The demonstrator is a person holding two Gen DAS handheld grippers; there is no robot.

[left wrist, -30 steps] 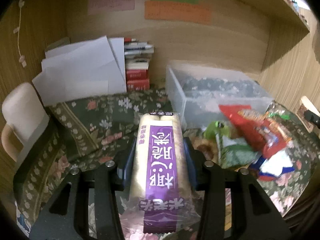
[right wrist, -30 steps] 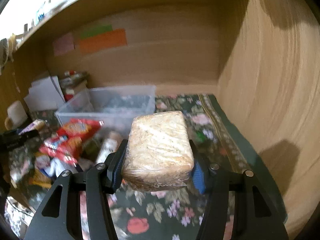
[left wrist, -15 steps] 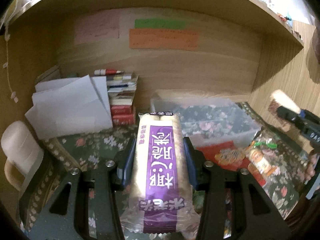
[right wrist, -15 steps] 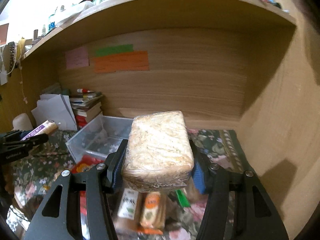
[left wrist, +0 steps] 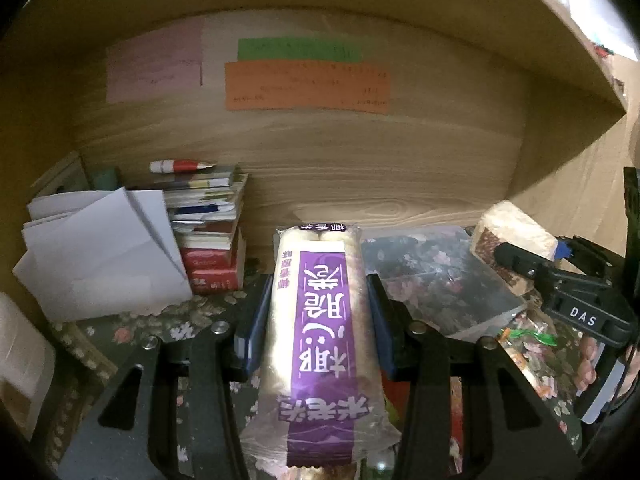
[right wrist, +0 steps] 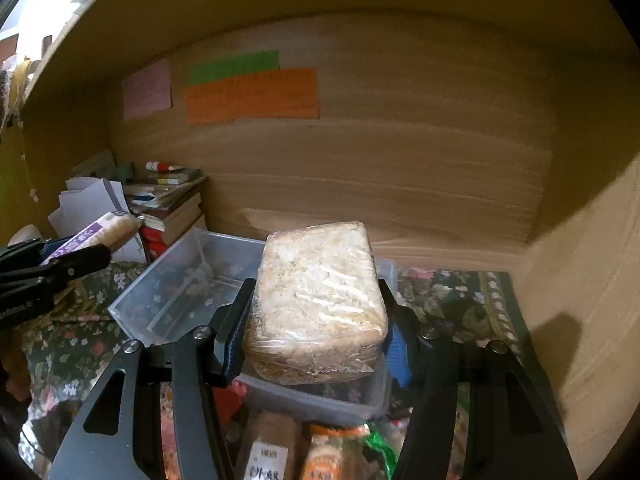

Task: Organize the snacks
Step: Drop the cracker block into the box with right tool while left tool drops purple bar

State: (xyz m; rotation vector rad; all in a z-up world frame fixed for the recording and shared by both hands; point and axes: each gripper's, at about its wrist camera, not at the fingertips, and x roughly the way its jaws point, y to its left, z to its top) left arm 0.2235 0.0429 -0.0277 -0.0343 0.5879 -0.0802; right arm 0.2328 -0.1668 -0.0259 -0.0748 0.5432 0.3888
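Purple and white, the long plastic packet of rice rolls point(left wrist: 320, 320) sits clamped between the jaws of the left gripper point(left wrist: 318, 320). Close by, the right gripper point(right wrist: 316, 320) squeezes a blocky crispy cake wrapped in clear film point(right wrist: 318, 300). Just past both is the clear plastic box point(right wrist: 180, 292) on the flowery cloth point(right wrist: 452, 292), with books point(left wrist: 212, 240) farther back. Both snacks head for one box, so I think they could bump, or a slippery packet could slide out.
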